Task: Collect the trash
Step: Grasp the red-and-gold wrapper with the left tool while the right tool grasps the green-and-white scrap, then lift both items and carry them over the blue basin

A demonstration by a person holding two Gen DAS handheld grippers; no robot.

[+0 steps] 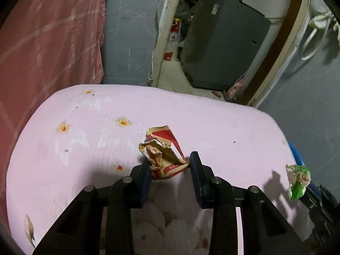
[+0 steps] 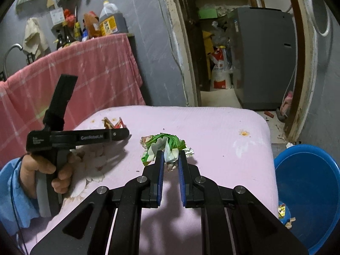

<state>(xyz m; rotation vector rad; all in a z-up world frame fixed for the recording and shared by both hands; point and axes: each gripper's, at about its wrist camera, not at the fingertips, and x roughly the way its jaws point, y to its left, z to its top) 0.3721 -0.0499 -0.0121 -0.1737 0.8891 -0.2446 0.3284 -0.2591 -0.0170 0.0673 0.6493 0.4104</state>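
A crumpled red and tan wrapper (image 1: pixel 162 152) lies on the pink table cover (image 1: pixel 223 125). My left gripper (image 1: pixel 170 159) is open, its fingers either side of the wrapper's near end; the left finger touches it, the right one stands just clear. A crumpled green and white wrapper (image 2: pixel 164 145) is pinched between the fingers of my right gripper (image 2: pixel 171 154), just above the cover. It also shows in the left wrist view (image 1: pixel 297 179). The red wrapper (image 2: pixel 112 123) peeks out behind the left gripper body (image 2: pixel 80 138) in the right wrist view.
A blue basin (image 2: pixel 308 191) with a few scraps inside stands on the floor right of the table. A pink checked cloth (image 2: pixel 74 78) hangs at the left. A doorway with a grey appliance (image 2: pixel 263 57) lies beyond the table's far edge.
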